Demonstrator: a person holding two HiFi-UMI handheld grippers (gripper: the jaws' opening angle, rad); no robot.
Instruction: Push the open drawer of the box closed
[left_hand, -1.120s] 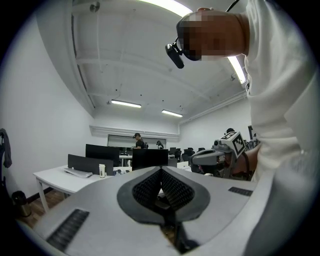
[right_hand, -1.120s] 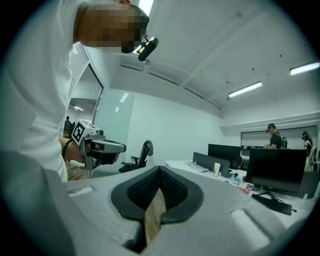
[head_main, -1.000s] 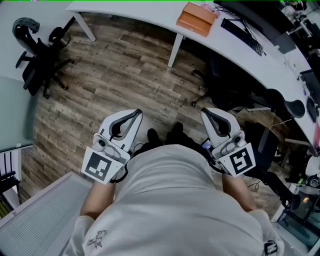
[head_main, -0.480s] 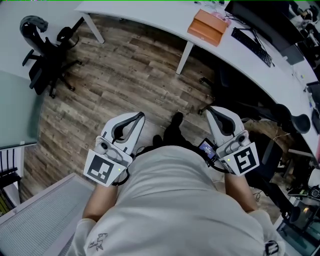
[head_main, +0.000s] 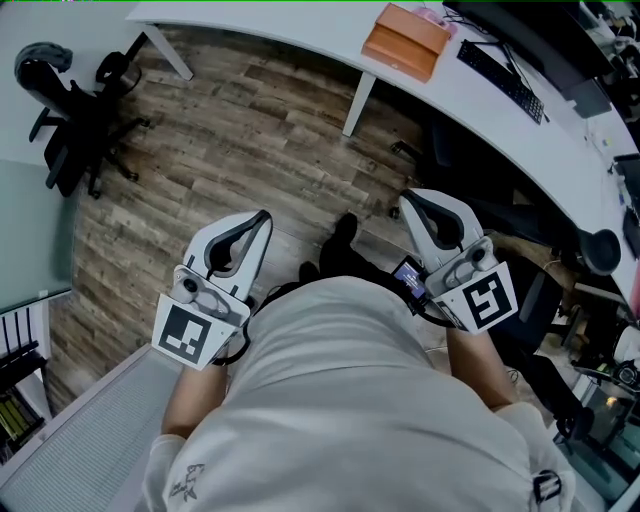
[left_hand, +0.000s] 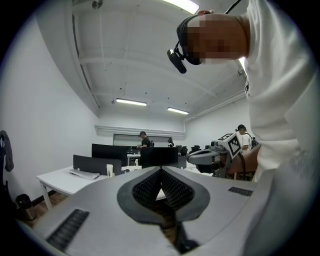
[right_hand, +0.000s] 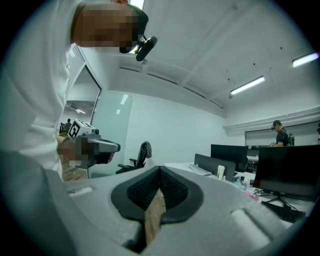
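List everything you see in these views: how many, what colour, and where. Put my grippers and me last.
desk: one, white, across the top of the head view
orange box: one, orange, on the desk
keyboard: one, black, on the desk, right of the box
office chair: one, black, on the floor at upper left
floor: one, brown wood planks, below the desk
ribbed panel: one, grey, lower left corner
monitors: several, black, on far desks
background people: at least two, far across the room
shirt: one, white, on the person
left gripper: one, white and grey, fingers shut, empty
right gripper: one, white and grey, fingers shut, empty
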